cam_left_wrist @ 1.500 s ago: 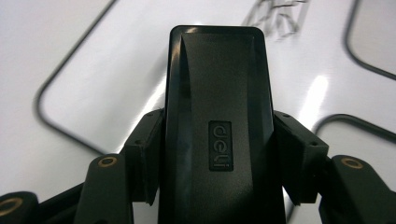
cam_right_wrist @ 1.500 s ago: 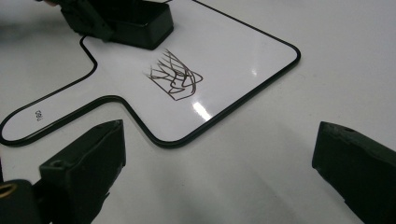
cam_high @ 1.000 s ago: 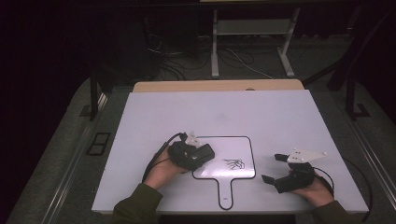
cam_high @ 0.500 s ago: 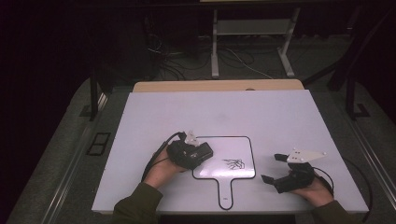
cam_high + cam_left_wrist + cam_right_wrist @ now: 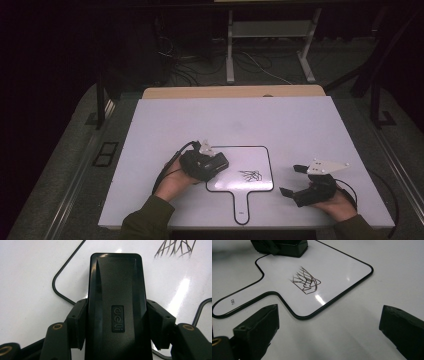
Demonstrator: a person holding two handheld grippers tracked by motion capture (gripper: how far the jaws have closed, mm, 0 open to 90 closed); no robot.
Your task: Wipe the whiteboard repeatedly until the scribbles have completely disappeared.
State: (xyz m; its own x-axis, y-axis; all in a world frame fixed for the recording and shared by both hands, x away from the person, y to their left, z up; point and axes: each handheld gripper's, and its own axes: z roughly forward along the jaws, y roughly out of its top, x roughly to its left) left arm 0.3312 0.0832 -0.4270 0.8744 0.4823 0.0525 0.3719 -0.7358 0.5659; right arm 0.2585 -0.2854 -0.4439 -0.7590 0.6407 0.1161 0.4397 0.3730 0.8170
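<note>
Barely anything shifts vs half a sec ago: left tongs (image 5: 214, 164) hold their spot at the paddle board's (image 5: 260, 170) near-left corner, right tongs (image 5: 295, 181) parked off its right edge. Left tongs clamp the black eraser (image 5: 115, 307), jaws on both its long sides, long axis running straight out ahead. Scribble (image 5: 250, 175) lies just fwd and to the right of the eraser nose, near board centre (image 5: 306, 281). Left hand clearly nearer; looks like a short push across to wipe. Right tongs (image 5: 329, 332) gape wide, nothing between them. Plenty of bare worktop (image 5: 225, 120) beyond; board edge frames the swipe.
</note>
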